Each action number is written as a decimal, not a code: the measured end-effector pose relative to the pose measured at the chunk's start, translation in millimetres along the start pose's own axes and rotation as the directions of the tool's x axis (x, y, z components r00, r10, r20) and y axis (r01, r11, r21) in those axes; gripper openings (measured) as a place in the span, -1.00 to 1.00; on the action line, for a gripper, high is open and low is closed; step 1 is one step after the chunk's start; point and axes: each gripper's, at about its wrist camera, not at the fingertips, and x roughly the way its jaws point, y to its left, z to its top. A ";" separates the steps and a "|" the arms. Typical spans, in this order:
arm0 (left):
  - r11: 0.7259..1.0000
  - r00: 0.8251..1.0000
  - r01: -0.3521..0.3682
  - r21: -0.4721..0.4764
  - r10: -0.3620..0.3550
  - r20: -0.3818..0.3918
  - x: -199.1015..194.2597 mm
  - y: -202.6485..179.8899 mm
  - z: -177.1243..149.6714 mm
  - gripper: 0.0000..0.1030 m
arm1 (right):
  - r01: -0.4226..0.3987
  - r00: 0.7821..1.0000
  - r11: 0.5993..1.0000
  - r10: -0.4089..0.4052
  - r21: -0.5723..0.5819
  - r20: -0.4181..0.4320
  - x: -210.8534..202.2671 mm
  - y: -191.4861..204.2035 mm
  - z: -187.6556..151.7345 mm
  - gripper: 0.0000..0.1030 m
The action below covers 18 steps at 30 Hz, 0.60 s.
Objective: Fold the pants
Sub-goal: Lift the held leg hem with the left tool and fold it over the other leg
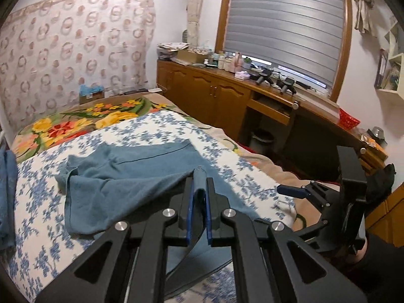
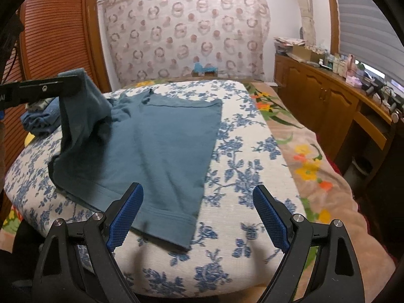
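Your left gripper (image 1: 199, 176) points down at a slant over the bed, its two blue pads clenched on a fold of the teal pants (image 2: 161, 136), with the cloth squeezed between them and trailing back under the linkage. From the right wrist view, that same gripper (image 2: 78, 84) comes in from the left edge, held above the mattress, and the pinched cloth hangs from it in a draped peak down to the rest of the garment.

Your right gripper (image 2: 198, 194) also tilts downward, near the closest edge of the bed. Its jaws stand wide apart, released, with nothing pressed between the pads. The left blue pad (image 2: 126, 217) hovers over the nearest hem of the pants; the right one sits over bare sheet. From the left wrist view you see this gripper (image 1: 290, 191) off to the right, beside the bed's edge.

There is one pair of pants in play. It lies on the blue-and-white floral sheet (image 2: 242, 166), mostly flat, its long axis running from the near hem away toward the patterned headboard cloth (image 2: 186, 32), leaning slightly rightward as it goes. Its left side is the lifted part.

One pile of blue folded clothes (image 2: 38, 122) rests at the left of the bed, apart from the pants. Two grippers, one garment being worked.
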 end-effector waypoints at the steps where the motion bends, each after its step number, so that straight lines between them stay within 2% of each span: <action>1: 1.000 1.000 0.012 -0.003 -0.012 -0.003 1.0 -2.6 1.8 -0.92 | 0.002 1.000 1.000 -0.002 0.004 0.002 -2.1 -2.7 -1.2 0.75; 3: 0.999 1.000 0.027 -0.018 -0.028 -0.010 2.0 -5.6 3.5 -0.92 | 0.004 1.000 1.000 -0.004 0.013 0.005 -4.4 -6.3 -1.4 0.75; 7: 1.000 1.000 0.008 -0.008 -0.008 -0.029 2.6 -8.4 -0.1 -0.84 | 0.005 1.000 1.000 -0.006 0.029 0.008 -7.6 -12.5 -2.4 0.75; 9: 1.000 0.999 0.000 -0.009 0.000 -0.033 -0.2 -7.0 -2.8 -0.71 | 0.007 1.000 0.999 -0.007 0.033 0.008 -8.0 -13.1 -2.3 0.75; 11: 1.000 0.999 -0.023 -0.006 0.023 -0.022 -5.7 -3.9 -5.3 -0.36 | 0.008 1.000 0.999 -0.009 0.034 0.009 -9.5 -12.6 -2.2 0.75; 12: 1.000 0.999 -0.027 -0.008 0.027 -0.017 -8.3 -1.5 -6.8 -0.28 | 0.008 1.000 0.999 -0.008 0.034 0.010 -9.4 -12.2 -2.7 0.75; 15: 0.999 0.999 -0.026 -0.022 0.026 -0.031 -12.9 9.2 -14.1 -0.18 | 0.007 1.000 1.000 -0.007 0.030 0.009 -9.1 -11.8 -2.6 0.75; 18: 0.997 0.997 -0.062 -0.042 0.060 -0.056 -13.2 22.5 -29.1 -0.15 | -0.001 1.000 0.999 0.001 0.033 0.004 -6.7 -8.1 0.2 0.72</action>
